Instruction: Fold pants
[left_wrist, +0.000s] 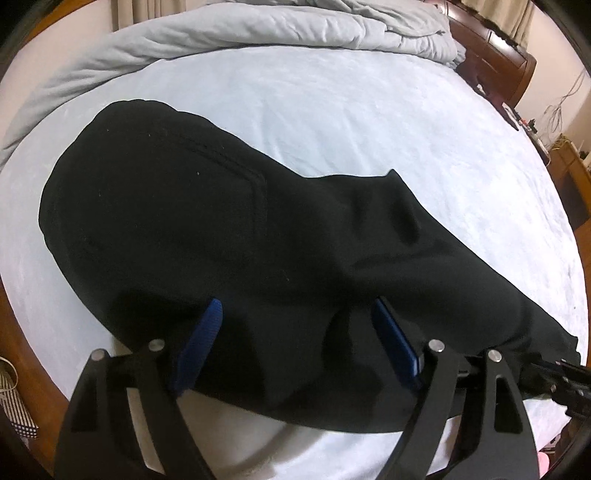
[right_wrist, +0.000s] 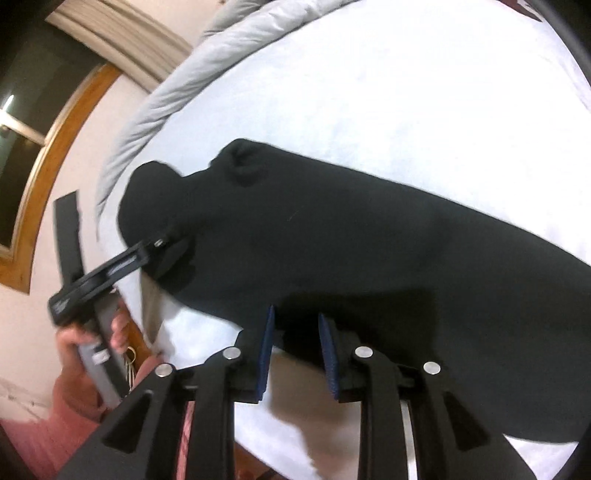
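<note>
Black pants (left_wrist: 207, 236) lie on a pale blue bed sheet (left_wrist: 332, 122), folded lengthwise, with a pocket seam showing in the left wrist view. My left gripper (left_wrist: 295, 314) is open, its blue pads (left_wrist: 201, 343) spread over the near edge of the pants. In the right wrist view the pants (right_wrist: 369, 240) stretch across the sheet (right_wrist: 406, 92). My right gripper (right_wrist: 295, 317) is open with a narrower gap, its blue pads (right_wrist: 266, 350) at the near edge of the cloth. The left gripper (right_wrist: 155, 251) shows there at the far left end of the pants.
A rumpled grey duvet (left_wrist: 258, 29) lies along the far side of the bed. A dark wooden headboard (left_wrist: 491, 48) and a side table with cables (left_wrist: 565, 166) stand at the right. A wooden-framed window (right_wrist: 44, 155) is at left. A striped bag (left_wrist: 14, 402) sits by the bed.
</note>
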